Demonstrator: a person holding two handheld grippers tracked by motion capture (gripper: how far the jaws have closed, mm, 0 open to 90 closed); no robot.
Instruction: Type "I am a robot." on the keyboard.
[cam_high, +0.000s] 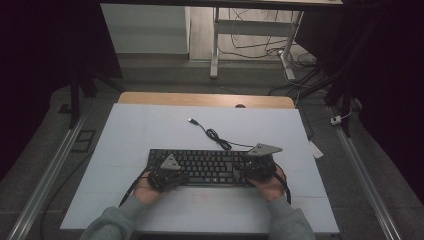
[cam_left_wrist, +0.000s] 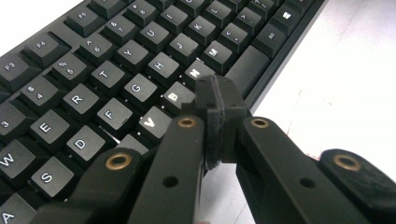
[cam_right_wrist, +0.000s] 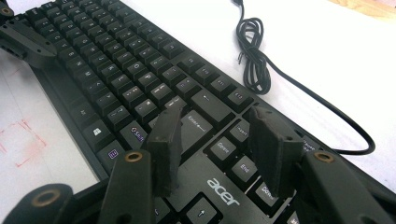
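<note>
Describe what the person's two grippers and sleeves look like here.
Both the left gripper and the right gripper are black, each topped by a grey three-cornered plate. Their jaws are flat black bars with brass-coloured rivets and dark pads. A black cable trails from the left one. The sleeves are grey.

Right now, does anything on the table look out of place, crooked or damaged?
Nothing looks damaged or spilled. The black keyboard lies flat and square to the near edge of the white table. The one odd thing is its cable: it is not plugged in, and lies loosely coiled behind the keyboard with the plug free on the table.
</note>
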